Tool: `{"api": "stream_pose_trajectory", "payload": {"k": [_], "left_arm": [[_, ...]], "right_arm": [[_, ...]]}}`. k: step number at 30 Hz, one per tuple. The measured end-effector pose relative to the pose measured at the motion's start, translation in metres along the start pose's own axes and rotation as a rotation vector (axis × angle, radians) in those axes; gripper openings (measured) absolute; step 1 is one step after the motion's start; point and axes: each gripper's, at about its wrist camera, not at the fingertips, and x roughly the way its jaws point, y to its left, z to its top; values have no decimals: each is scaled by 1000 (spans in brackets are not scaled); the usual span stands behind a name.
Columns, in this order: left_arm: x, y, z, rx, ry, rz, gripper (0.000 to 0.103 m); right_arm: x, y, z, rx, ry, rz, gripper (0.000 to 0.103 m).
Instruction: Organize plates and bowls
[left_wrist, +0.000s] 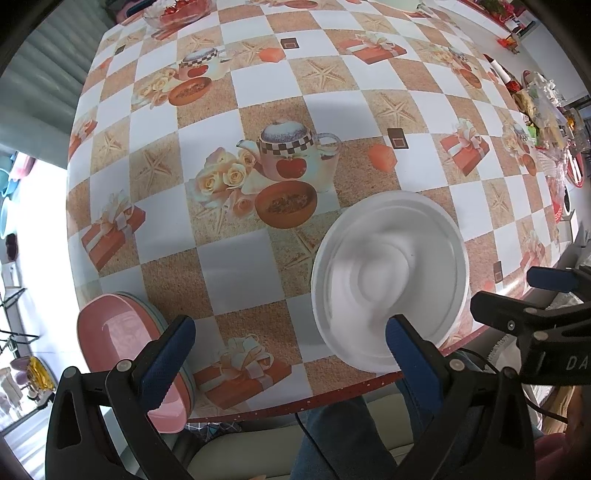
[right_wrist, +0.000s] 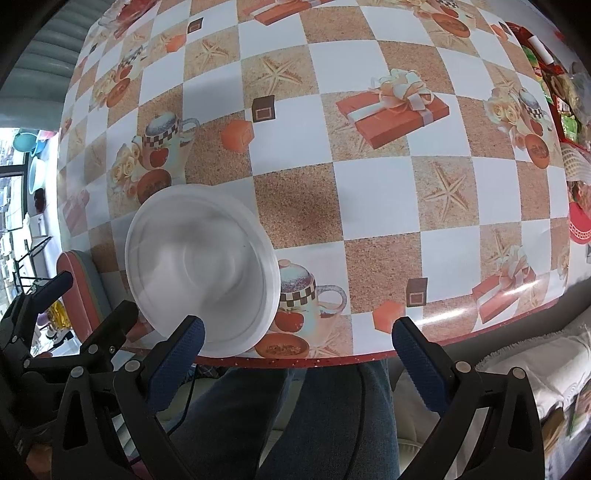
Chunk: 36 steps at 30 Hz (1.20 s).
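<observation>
Motion blur is smearing the white plate (left_wrist: 389, 280) near the tabletop (left_wrist: 258, 110) edge; my left fingers (left_wrist: 168, 363) and right fingers (right_wrist: 177, 365) are spreading wide, holding nothing, hiding part of the pink plates (left_wrist: 110, 332) left of it.

black gripper (right_wrist: 297, 350), blue pads (right_wrist: 177, 363), probably jeans (right_wrist: 332, 424).

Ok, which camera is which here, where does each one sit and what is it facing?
Left wrist: on the left gripper, facing across the table; pink plates to its left, person's jeans below, right gripper at its right edge.
Right wrist: on the right gripper, facing across the same table; left gripper at its left edge, jeans below.
Shared: white bowl, pink plates, checked tablecloth.
</observation>
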Motion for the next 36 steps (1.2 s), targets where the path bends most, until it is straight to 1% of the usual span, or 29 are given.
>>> {"api": "stream_pose_trajectory", "payload": {"k": [24, 36], "left_arm": [[20, 2, -3, -5, 40, -8, 103], [32, 3, -1, -9, 63, 2, 103]], "right_arm": [[14, -4, 5, 7, 44, -1, 102], [25, -9, 8, 21, 65, 11, 102]]}}
